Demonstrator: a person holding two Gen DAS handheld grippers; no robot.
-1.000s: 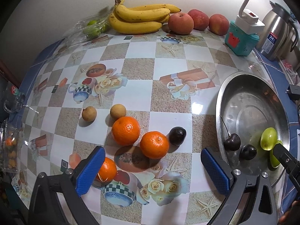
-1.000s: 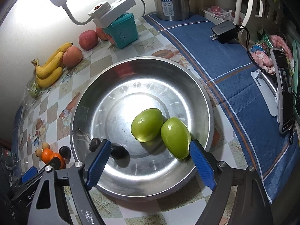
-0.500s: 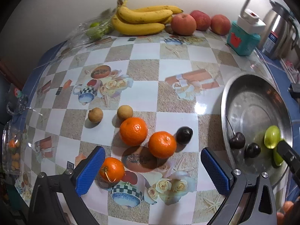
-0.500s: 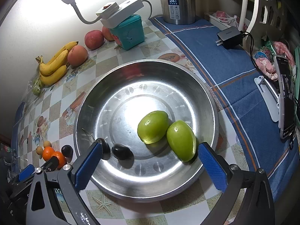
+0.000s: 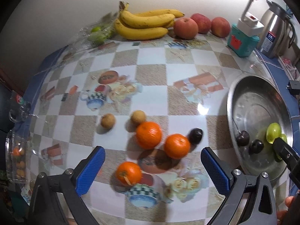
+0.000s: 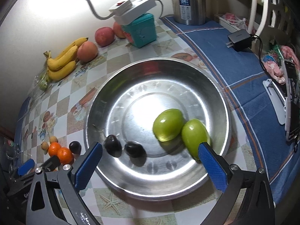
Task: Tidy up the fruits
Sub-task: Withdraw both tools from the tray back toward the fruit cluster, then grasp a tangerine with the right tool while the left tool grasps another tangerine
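A steel bowl [image 6: 131,75] [image 5: 243,86] holds two green fruits [image 6: 167,124] and two dark cherries [image 6: 135,149]. Three oranges [image 5: 148,135] lie on the checkered tablecloth with two small brown fruits [image 5: 107,121] and a dark cherry [image 5: 195,135]. My left gripper [image 5: 152,166] is open and empty above the oranges. My right gripper [image 6: 150,163] is open and empty over the bowl's near rim. Its fingertip also shows in the left wrist view [image 5: 279,144].
Bananas [image 5: 144,24], three peaches [image 5: 185,28] and bagged green fruit [image 5: 97,34] line the back wall. A teal box with a white power strip [image 5: 243,41], a steel kettle [image 6: 189,1], a charger [image 6: 239,39] and a phone [image 6: 292,101] stand on the right.
Both grippers have pulled back and up a little. The fruits appear further up and to the right in the left view. Nothing was grasped.
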